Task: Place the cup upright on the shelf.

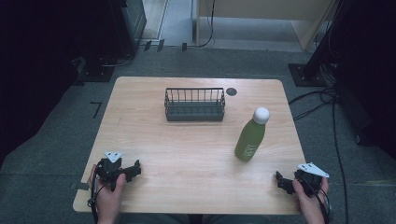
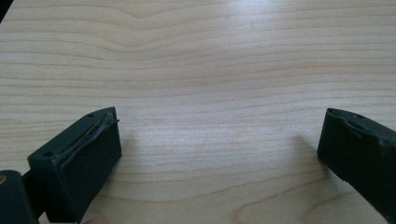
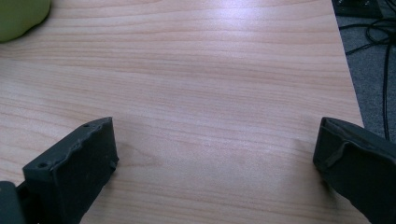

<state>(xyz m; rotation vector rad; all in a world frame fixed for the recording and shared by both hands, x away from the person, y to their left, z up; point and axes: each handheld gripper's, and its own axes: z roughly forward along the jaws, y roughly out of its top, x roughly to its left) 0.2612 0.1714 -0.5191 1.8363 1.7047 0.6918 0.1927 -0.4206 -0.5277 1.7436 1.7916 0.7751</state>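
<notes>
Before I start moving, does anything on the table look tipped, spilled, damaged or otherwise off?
Nothing stands out. The green bottle stands upright with its white cap on, and no spill shows on the table. The wire basket sits square near the far edge. The left gripper and right gripper are open, holding nothing.

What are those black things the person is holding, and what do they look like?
Each hand holds a black, blocky gripper: the left gripper and the right gripper. Each has a pale three-cornered plate on top, two thick dark jaws with flat pads, and a black cable trailing off.
</notes>
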